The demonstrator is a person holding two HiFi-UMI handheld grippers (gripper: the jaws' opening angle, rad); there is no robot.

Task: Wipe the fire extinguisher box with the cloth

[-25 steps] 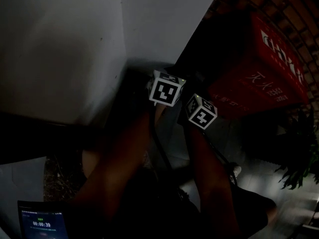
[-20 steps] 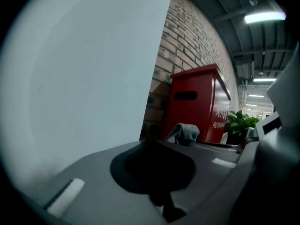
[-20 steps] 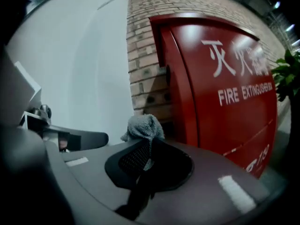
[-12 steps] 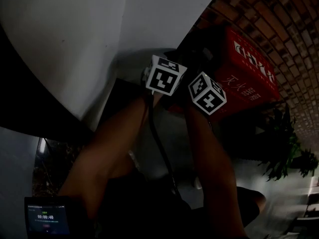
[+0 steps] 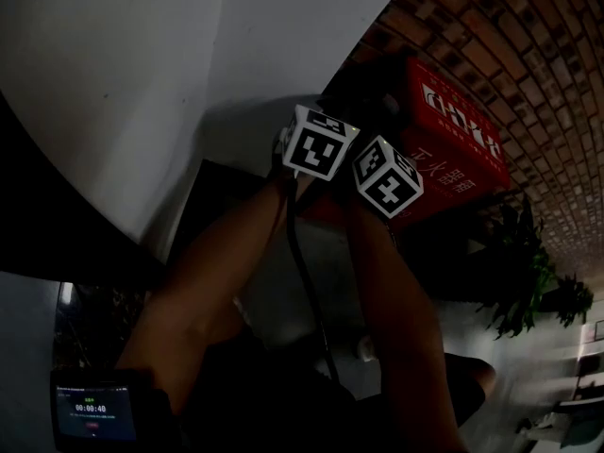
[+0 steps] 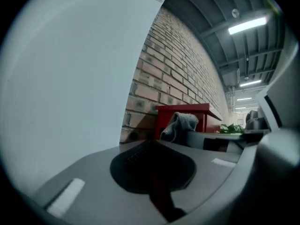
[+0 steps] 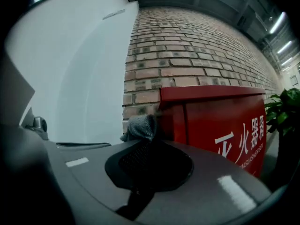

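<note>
Brick wall [image 7: 197,46]: it fills more of your head view than it did a second ago, so you have turned toward the corner where it meets the white wall [image 5: 132,74].
Fire extinguisher box [image 7: 220,125]: it stands against the bricks. Over the last second it has drifted in from the right edge of your head view toward the middle, so its near end is now within your reach.
Right gripper [image 7: 144,144]: its jaws are pinched tight on the cloth [image 7: 139,127], which it has carried up to the box's left corner.
Left gripper [image 6: 151,149]: its jaws are pressed together with nothing between them. It sits close beside the right one and has no part in the wipe yet.
Cloth: a grey bunch at the right jaw tips, level with the box's upper left edge. It looks to be touching the red metal, though the angle leaves that unsure.
Meaning for you: the approach looks finished, and the wiping stroke itself is what remains.
</note>
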